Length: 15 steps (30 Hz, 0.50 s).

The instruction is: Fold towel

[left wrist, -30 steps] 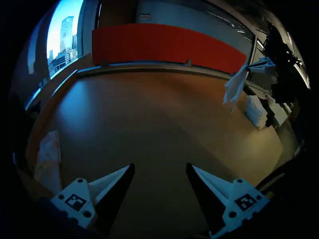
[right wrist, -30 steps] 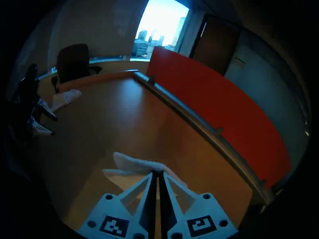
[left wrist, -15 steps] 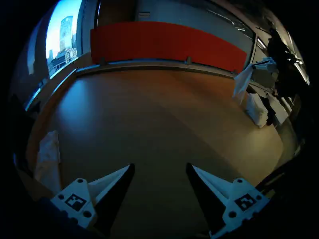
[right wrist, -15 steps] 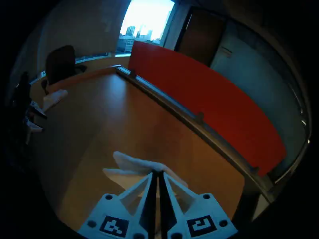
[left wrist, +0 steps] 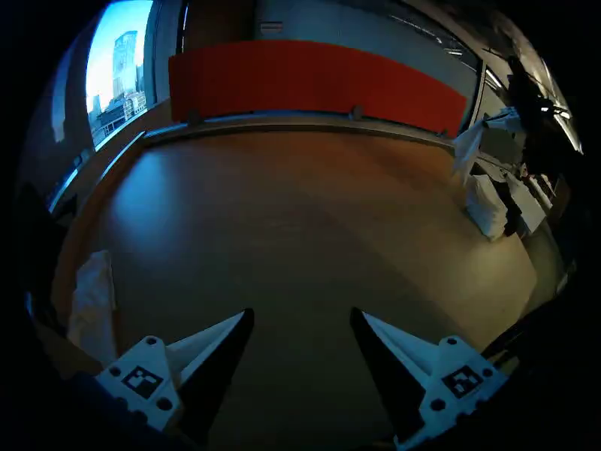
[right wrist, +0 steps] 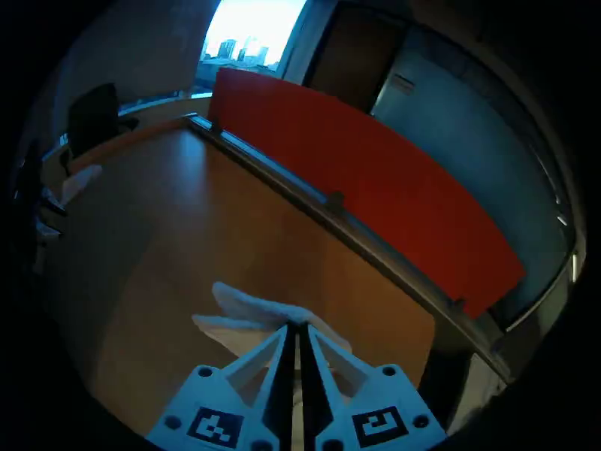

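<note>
While pinching the white towel (right wrist: pixel 263 319) in the pressed-together right claw (right wrist: pixel 298 328), holding it raised above the worktop (right wrist: pixel 188 225) near its right edge, likely for laying flat, and hovering the spread, empty left claw (left wrist: pixel 300 312) at the near edge.

A broad wooden bench (left wrist: pixel 300 218) meets a long red partition (left wrist: pixel 315 79) along its far edge. A bright window (left wrist: pixel 113 68) shows city towers. A dark office chair (right wrist: pixel 90 120) stands by the bench's end.
</note>
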Motion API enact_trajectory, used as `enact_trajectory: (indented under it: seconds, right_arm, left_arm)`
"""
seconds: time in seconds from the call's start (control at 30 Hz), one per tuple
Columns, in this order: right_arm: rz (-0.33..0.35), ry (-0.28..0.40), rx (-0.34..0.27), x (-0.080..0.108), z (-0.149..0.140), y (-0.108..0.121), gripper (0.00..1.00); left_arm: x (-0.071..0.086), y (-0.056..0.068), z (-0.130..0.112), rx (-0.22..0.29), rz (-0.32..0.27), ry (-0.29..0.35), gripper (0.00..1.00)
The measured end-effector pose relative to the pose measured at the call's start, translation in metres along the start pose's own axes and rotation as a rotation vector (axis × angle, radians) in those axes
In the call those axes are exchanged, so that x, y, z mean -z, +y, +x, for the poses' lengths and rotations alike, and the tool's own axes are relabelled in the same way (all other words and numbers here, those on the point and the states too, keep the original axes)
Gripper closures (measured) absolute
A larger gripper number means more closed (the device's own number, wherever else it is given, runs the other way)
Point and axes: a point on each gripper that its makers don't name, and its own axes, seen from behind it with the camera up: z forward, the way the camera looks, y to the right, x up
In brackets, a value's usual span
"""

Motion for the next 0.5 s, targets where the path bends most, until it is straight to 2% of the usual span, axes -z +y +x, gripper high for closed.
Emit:
enact_trajectory:
  seconds: [0.5]
  right_arm:
    - [-0.057,-0.058,-0.002,0.007,-0.026,0.065,0.97]
  left_arm:
    - [-0.002,0.008,0.002,-0.013,0.010,-0.014,0.04]
